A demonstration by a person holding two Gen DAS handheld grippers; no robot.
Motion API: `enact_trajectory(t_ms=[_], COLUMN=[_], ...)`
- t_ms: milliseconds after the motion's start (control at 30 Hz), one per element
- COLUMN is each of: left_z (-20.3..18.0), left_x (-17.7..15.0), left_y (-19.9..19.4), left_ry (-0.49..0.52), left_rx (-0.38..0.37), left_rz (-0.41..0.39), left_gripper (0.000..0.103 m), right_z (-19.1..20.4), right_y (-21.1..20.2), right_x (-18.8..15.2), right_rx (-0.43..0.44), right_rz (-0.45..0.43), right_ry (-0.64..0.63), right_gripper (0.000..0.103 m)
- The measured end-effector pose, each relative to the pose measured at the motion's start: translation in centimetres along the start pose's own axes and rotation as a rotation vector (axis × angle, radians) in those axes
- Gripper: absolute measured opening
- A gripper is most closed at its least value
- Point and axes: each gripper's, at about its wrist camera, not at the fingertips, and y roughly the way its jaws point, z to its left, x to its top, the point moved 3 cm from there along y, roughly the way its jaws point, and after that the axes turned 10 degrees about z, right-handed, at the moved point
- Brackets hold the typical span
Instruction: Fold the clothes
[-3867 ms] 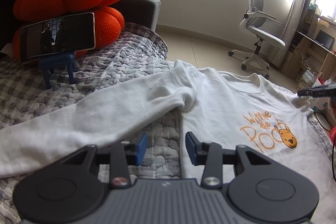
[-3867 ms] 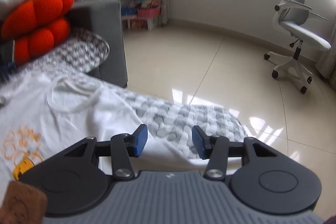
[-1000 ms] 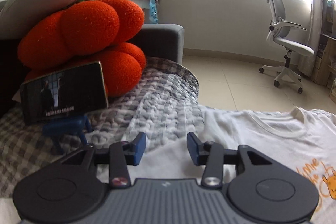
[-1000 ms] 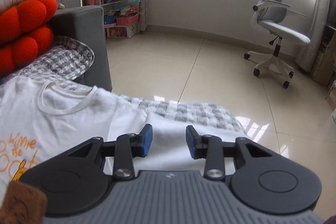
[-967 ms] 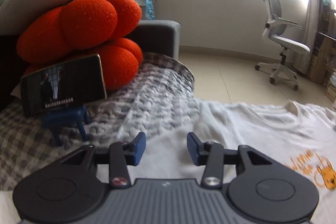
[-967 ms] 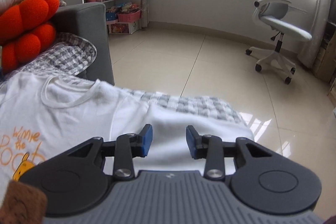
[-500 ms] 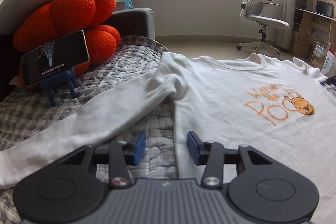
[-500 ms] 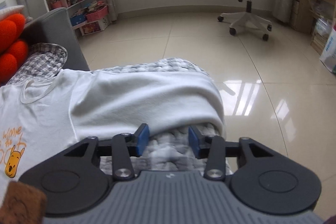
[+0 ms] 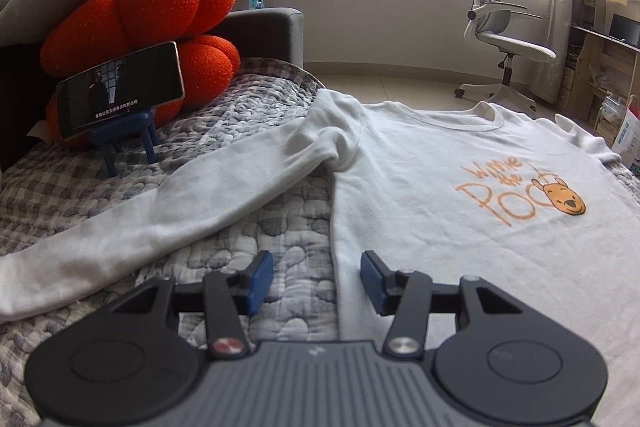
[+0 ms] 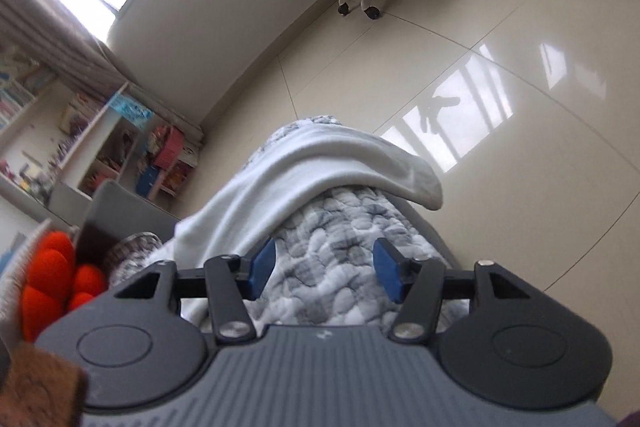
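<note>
White knit cotton, soft and limp by the look of it: the sweatshirt [image 9: 420, 195] is lying face up and spread flat on the grey quilted cover [image 9: 256, 239], print showing, neckband towards the window. Nothing is lying folded over anything else in either view.

At the left, one long sleeve [image 9: 168, 203] is running out diagonally over the quilt, bunching slightly at the armpit. The left gripper [image 9: 316, 281] is hovering just above the body's side seam near the hem, jaws standing wide apart and holding nothing.

Further right, in the right wrist view, the other sleeve [image 10: 340, 163] is draping over the end of the cover, its cuff hanging past the edge. The right gripper [image 10: 324, 269] is hanging over bare quilt short of that sleeve, jaws likewise wide and empty.

Assessment: the fabric is likely light, floppy and prone to sagging between grip points. A pinch at cuff, shoulder seam or hem corner is judged soundest, taking one layer only.
</note>
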Motion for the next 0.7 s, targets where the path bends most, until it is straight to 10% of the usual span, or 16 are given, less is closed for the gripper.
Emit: enact_trajectory(t_ms=[300,367,467,700], left_z=[-0.2,-0.1,-0.1,0.0], left_x=[-0.2,-0.2,-0.3,-0.3], left_y=[0.1,0.2,0.2,0.2], left_ry=[0.004,0.0,-0.006,-0.009], left_rx=[0.013,0.009,0.003,-0.002], left_rz=[-0.02,-0.023,-0.025,-0.027], left_gripper=[0.055,0.055,0.055,0.055], right_z=[0.3,1.0,2.2,3.4], right_y=[2.4,2.4,0.5,-3.9], right_x=[2.4,2.0,0.9,-2.4], right_rx=[0.006,-0.049,-0.116,-0.195], right_rz=[-0.032,-0.065,-0.178,-0.359], right_ry=[0.167,0.102,-0.003,-0.106], right_gripper=[0.064,0.051,0.005,0.005])
